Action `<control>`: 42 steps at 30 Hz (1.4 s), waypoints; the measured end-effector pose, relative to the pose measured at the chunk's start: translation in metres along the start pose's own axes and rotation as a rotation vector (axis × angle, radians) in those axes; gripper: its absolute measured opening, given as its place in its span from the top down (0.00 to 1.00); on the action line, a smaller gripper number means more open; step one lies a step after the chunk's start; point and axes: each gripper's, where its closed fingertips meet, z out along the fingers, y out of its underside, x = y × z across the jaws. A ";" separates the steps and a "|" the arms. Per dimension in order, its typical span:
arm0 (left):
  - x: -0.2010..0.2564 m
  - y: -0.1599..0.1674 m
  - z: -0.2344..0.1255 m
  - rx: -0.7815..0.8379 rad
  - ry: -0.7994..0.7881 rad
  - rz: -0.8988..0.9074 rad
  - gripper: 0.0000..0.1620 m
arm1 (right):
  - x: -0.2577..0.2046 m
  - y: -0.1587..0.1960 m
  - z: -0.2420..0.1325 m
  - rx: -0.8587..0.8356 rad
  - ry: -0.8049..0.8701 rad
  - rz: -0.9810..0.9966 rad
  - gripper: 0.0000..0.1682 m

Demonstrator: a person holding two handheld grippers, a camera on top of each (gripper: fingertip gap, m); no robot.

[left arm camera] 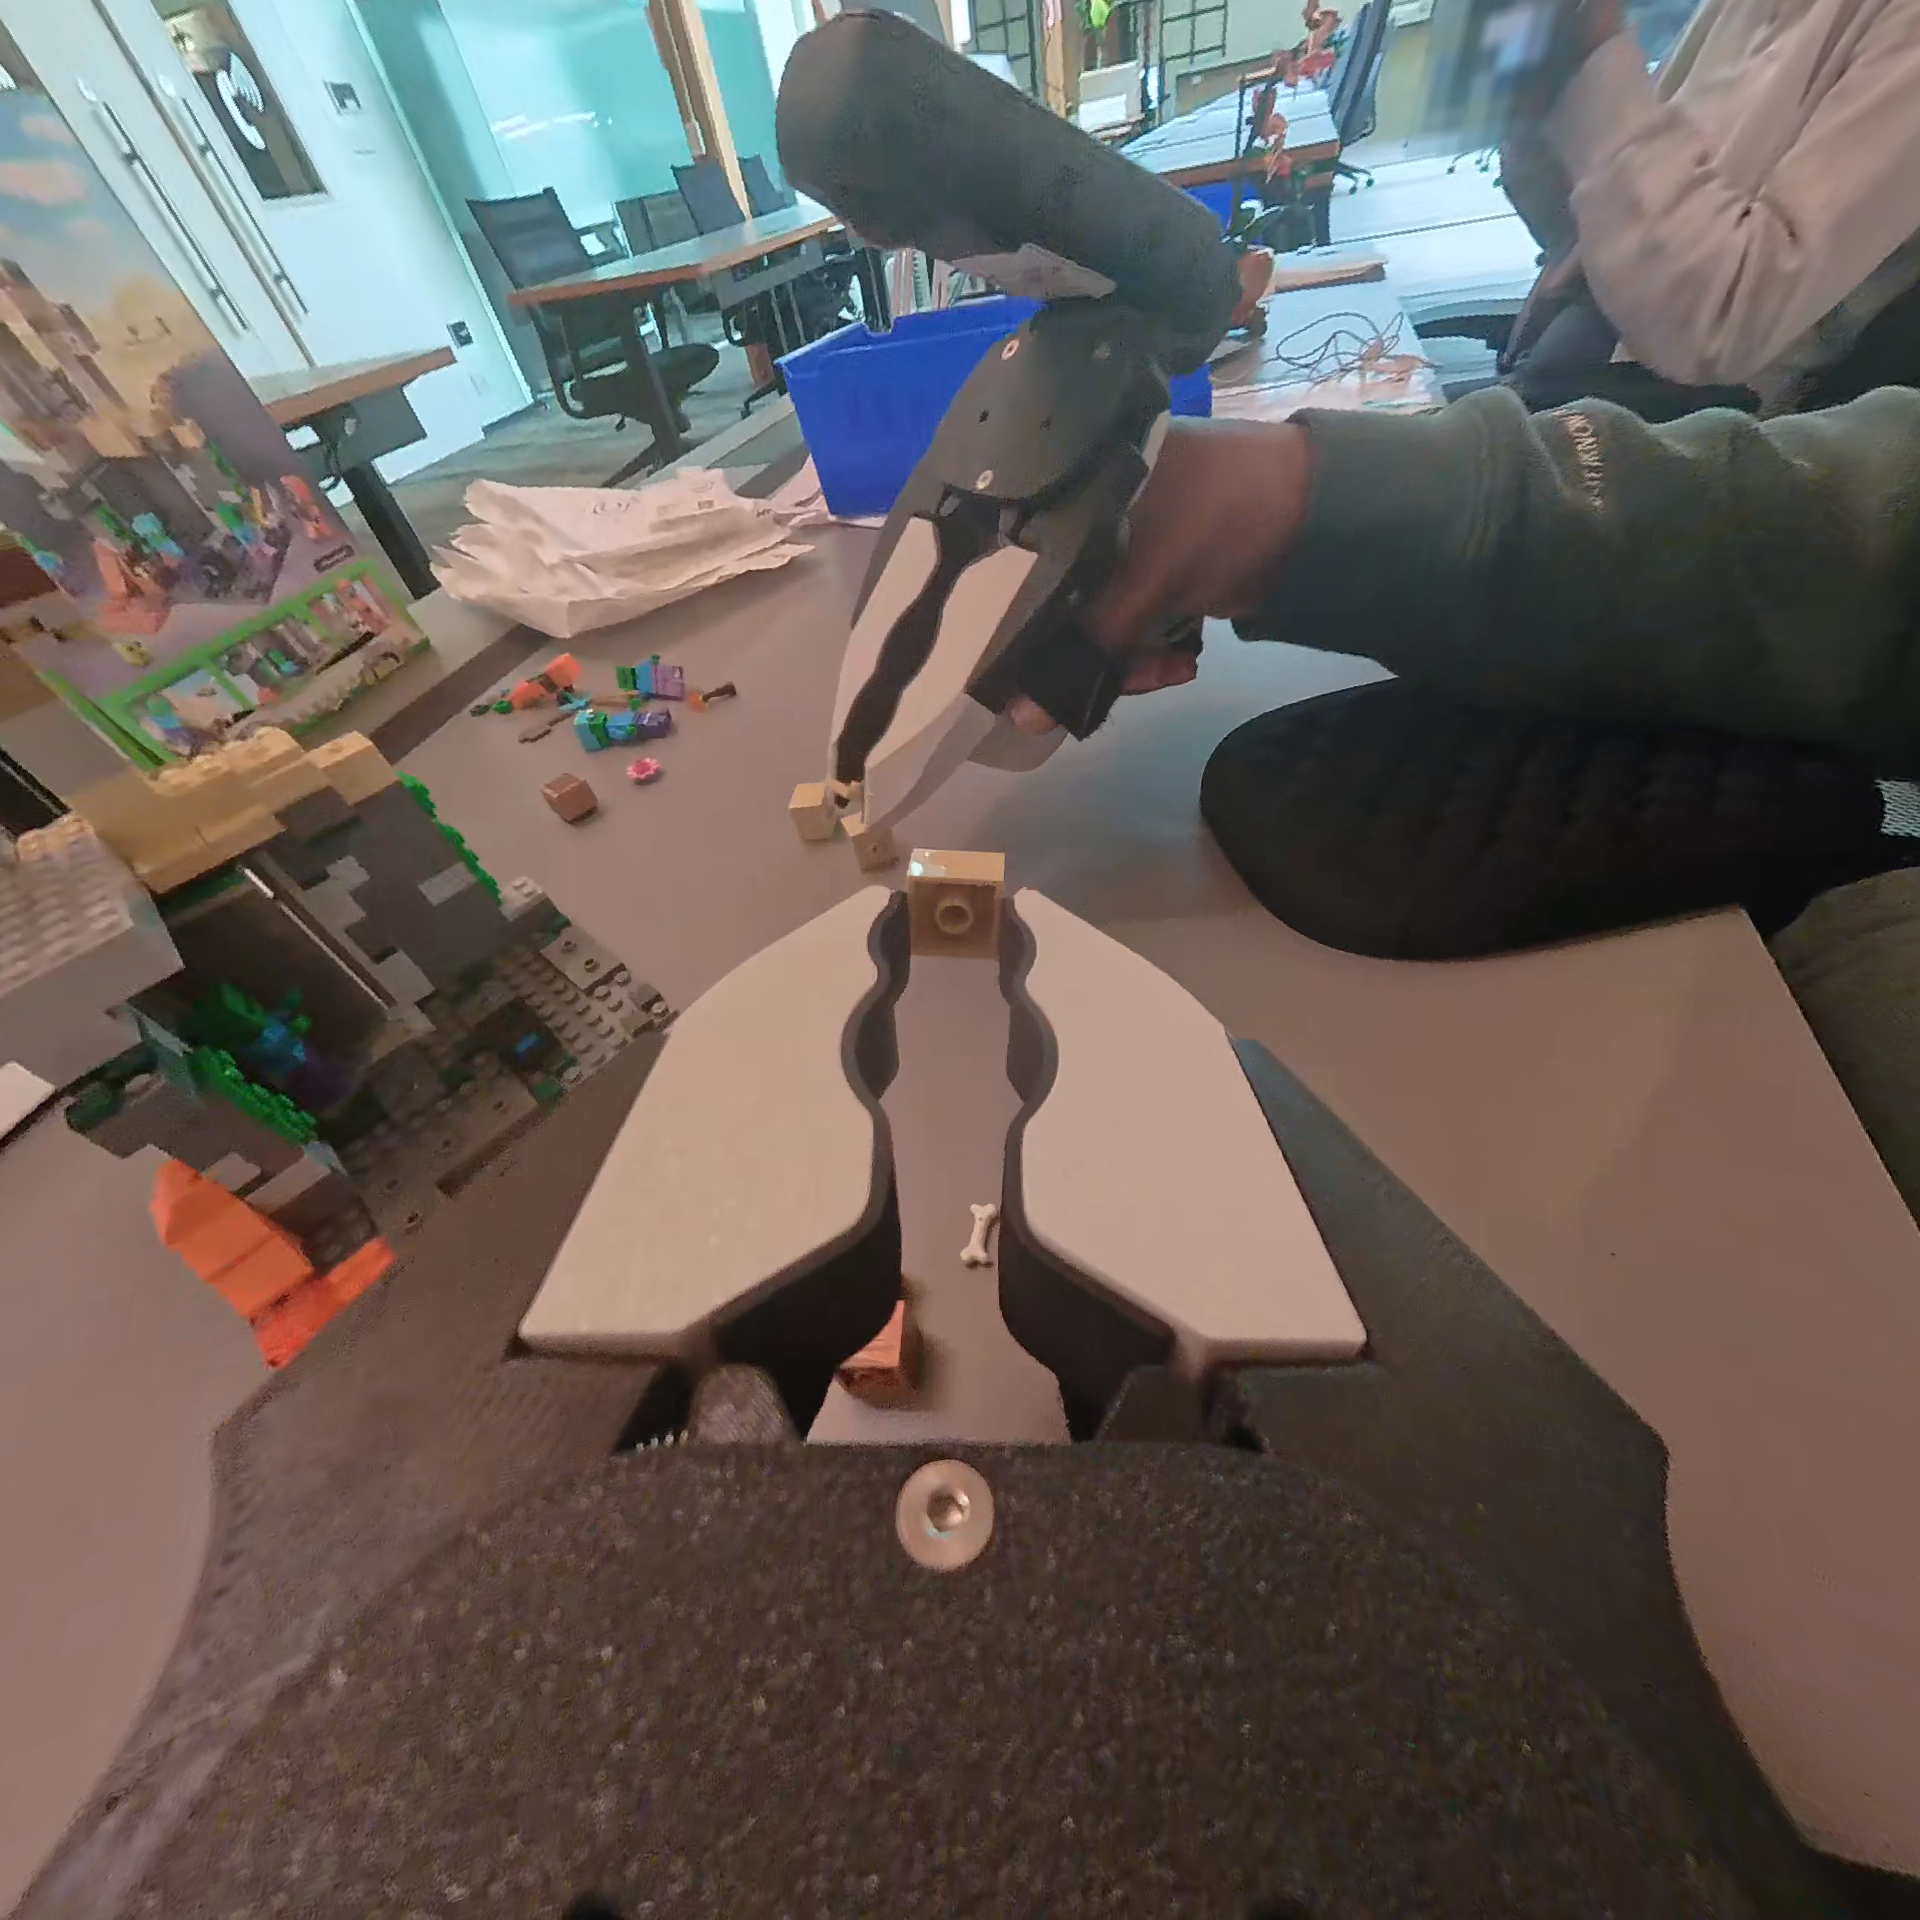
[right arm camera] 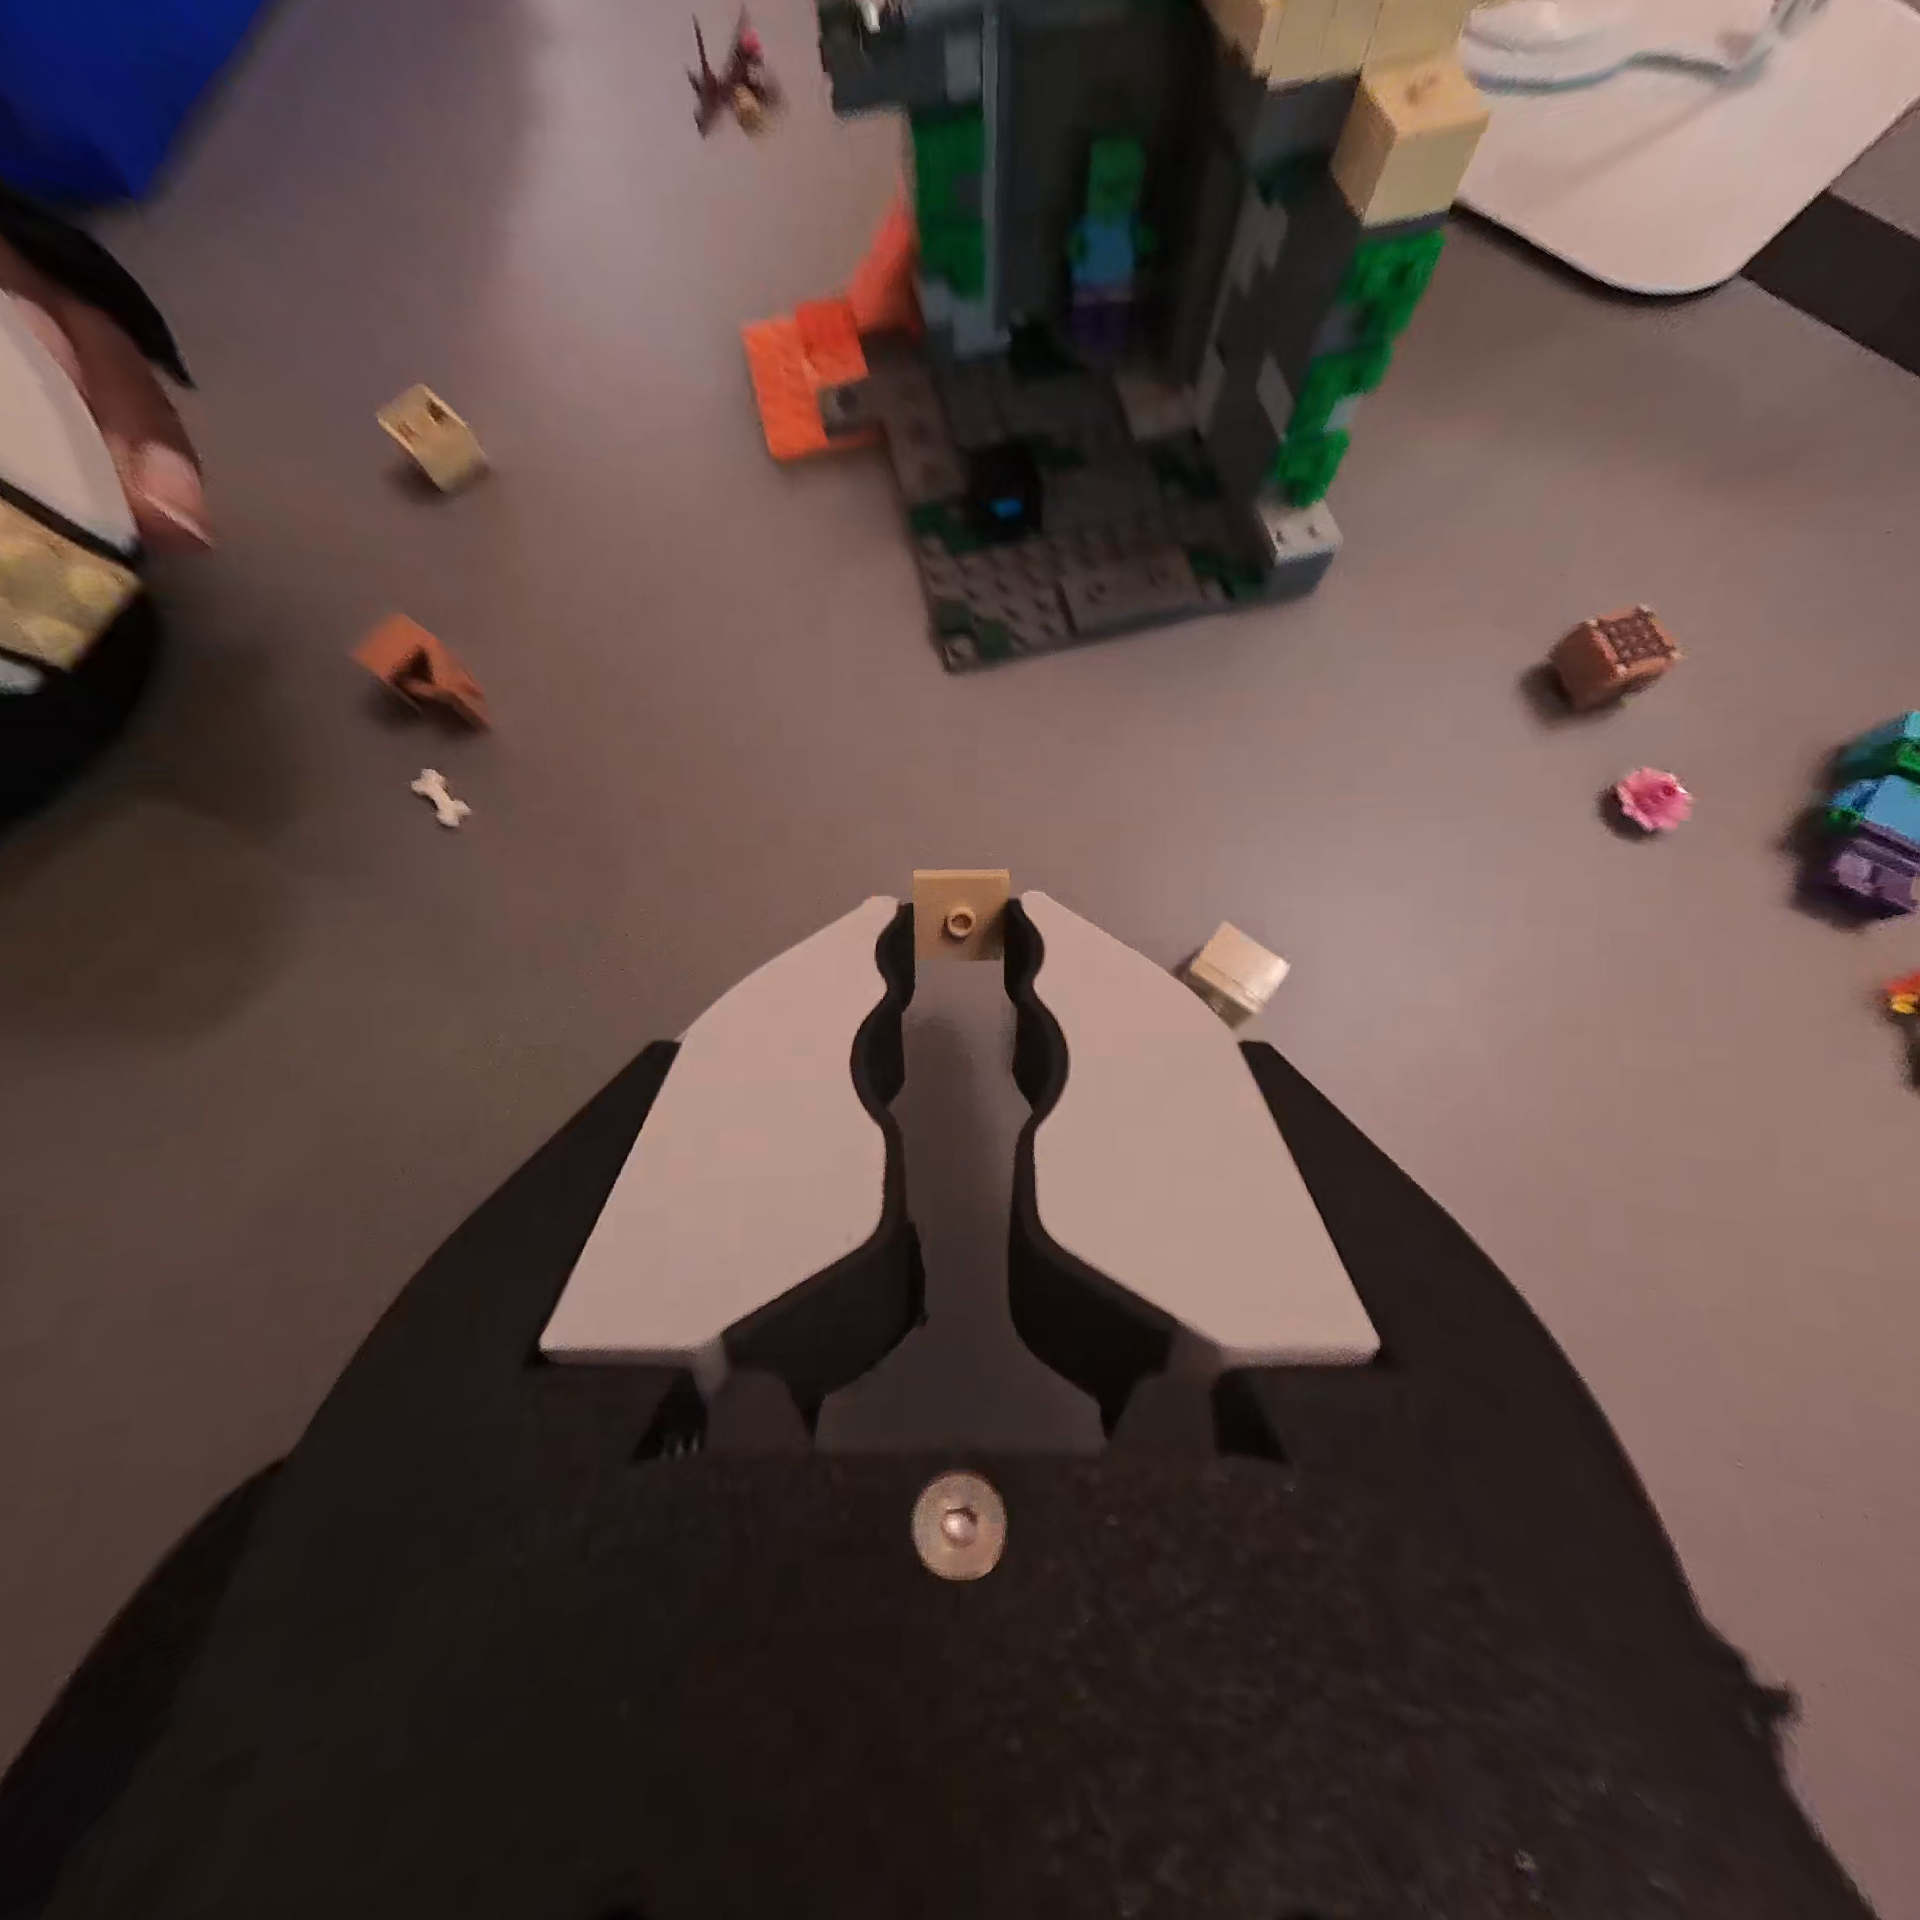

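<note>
Both grippers (left arm camera: 954, 914) (right arm camera: 960, 925) level — pinching tan plates (left arm camera: 956, 902) (right arm camera: 961, 914).

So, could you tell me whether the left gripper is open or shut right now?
Shut on a piece: the left gripper has a small tan brick pinched between its fingertips, with both tips pressed against the brick's sides.

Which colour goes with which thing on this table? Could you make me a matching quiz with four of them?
Things:
1. bone piece
2. flower piece
3. square plate in the right gripper
4. bin

Colours:
A. blue
B. white
C. tan
D. pink

Pairs: 1-B, 2-D, 3-C, 4-A.
</note>
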 end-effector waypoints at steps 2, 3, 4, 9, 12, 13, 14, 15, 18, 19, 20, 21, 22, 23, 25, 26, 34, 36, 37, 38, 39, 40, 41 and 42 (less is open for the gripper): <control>-0.002 0.002 0.000 -0.006 -0.010 -0.019 0.90 | -0.003 0.005 0.003 -0.027 0.002 -0.025 0.90; -0.004 0.002 -0.001 -0.007 -0.019 -0.026 0.90 | -0.006 0.006 0.004 -0.037 -0.004 -0.030 0.90; -0.005 0.002 -0.002 -0.009 -0.025 -0.032 0.90 | -0.008 0.007 0.006 -0.044 -0.006 -0.036 0.90; -0.008 0.005 -0.002 -0.027 -0.048 -0.039 0.90 | -0.014 0.009 0.013 -0.072 0.011 -0.081 0.89; -0.008 0.008 -0.001 -0.045 -0.051 -0.032 0.90 | -0.015 0.008 0.013 -0.058 0.025 -0.087 0.87; -0.008 0.009 0.000 -0.050 -0.053 -0.028 0.90 | -0.015 0.006 0.012 -0.047 0.024 -0.082 0.86; -0.008 0.010 0.000 -0.055 -0.054 -0.025 0.90 | -0.015 0.004 0.011 -0.035 0.019 -0.077 0.85; -0.008 0.011 0.001 -0.058 -0.054 -0.022 0.90 | -0.015 0.003 0.011 -0.025 0.017 -0.072 0.83; -0.007 0.012 0.001 -0.066 -0.055 -0.015 0.90 | -0.016 -0.003 0.009 0.015 0.022 -0.097 0.81; -0.007 0.013 0.001 -0.068 -0.053 -0.016 0.90 | -0.019 -0.007 0.007 0.041 0.014 -0.121 0.80; -0.007 0.013 0.001 -0.068 -0.052 -0.016 0.90 | -0.025 -0.011 0.006 0.072 -0.005 -0.141 0.80; -0.007 0.012 0.001 -0.067 -0.055 -0.015 0.90 | -0.032 -0.016 0.004 0.102 -0.041 -0.143 0.80; -0.007 0.012 0.001 -0.064 -0.058 -0.009 0.90 | -0.040 -0.020 0.002 0.129 -0.098 -0.127 0.80; -0.007 0.012 0.001 -0.061 -0.062 0.002 0.90 | -0.050 -0.024 0.000 0.153 -0.166 -0.096 0.80; -0.007 0.011 0.001 -0.058 -0.071 0.027 0.90 | -0.066 -0.031 -0.006 0.201 -0.298 -0.026 0.81; -0.006 0.011 0.001 -0.057 -0.069 0.035 0.90 | -0.075 -0.035 -0.010 0.230 -0.374 0.005 0.81; -0.012 -0.011 -0.009 0.078 -0.130 0.083 0.90 | -0.120 -0.061 -0.027 0.348 -0.798 0.283 0.78; -0.009 -0.017 -0.012 0.112 -0.135 0.119 0.90 | -0.125 -0.066 -0.027 0.365 -0.852 0.338 0.77; -0.007 -0.018 -0.012 0.123 -0.134 0.135 0.90 | -0.127 -0.069 -0.027 0.371 -0.879 0.367 0.77; -0.006 -0.019 -0.012 0.128 -0.133 0.148 0.90 | -0.130 -0.070 -0.027 0.369 -0.902 0.392 0.77; -0.005 -0.020 -0.012 0.129 -0.131 0.158 0.90 | -0.132 -0.070 -0.025 0.362 -0.920 0.406 0.77; -0.003 -0.020 -0.012 0.129 -0.129 0.167 0.90 | -0.135 -0.070 -0.024 0.352 -0.933 0.411 0.77; -0.002 -0.020 -0.012 0.132 -0.126 0.174 0.90 | -0.138 -0.070 -0.024 0.345 -0.946 0.414 0.77; -0.001 -0.020 -0.012 0.133 -0.123 0.180 0.90 | -0.141 -0.070 -0.024 0.341 -0.962 0.419 0.77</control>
